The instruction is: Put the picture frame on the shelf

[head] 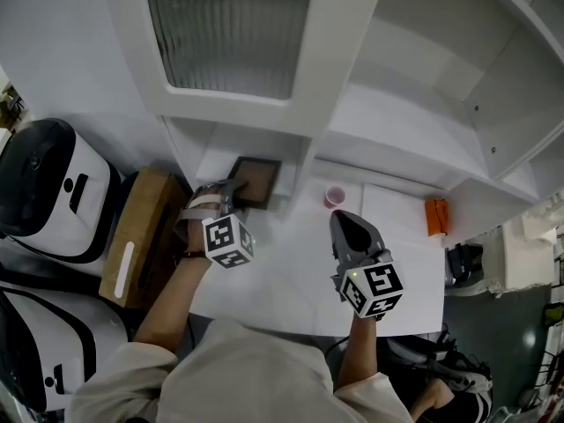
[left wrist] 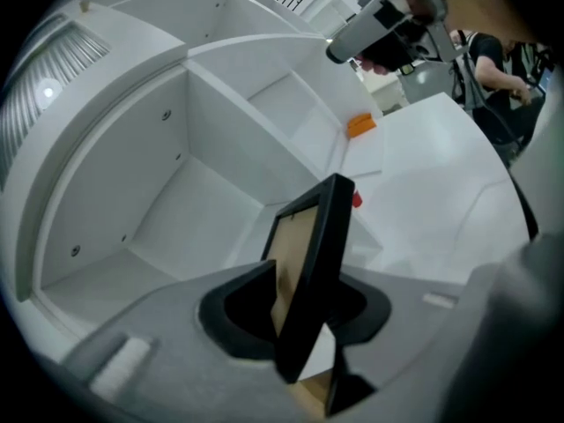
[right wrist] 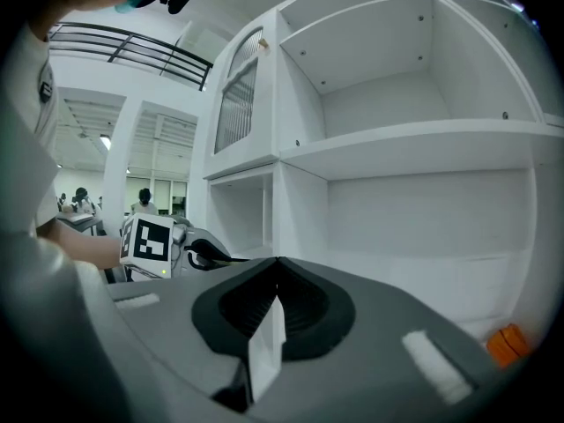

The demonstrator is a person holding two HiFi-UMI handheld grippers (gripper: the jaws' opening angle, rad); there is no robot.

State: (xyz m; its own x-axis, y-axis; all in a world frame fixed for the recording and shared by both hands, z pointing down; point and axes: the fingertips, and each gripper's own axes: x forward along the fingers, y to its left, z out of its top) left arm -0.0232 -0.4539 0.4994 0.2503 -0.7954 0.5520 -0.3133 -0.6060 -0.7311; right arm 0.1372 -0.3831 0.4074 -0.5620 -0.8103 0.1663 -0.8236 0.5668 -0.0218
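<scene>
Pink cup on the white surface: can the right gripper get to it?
Probably yes: the right gripper sits just short of the pink cup, nothing lies between them, though its jaws are shut and must open first.

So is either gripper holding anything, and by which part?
Seemingly nothing: the picture frame stands between the left gripper's parted jaws at its lower edge, with a gap showing. The right gripper is shut, empty.
</scene>
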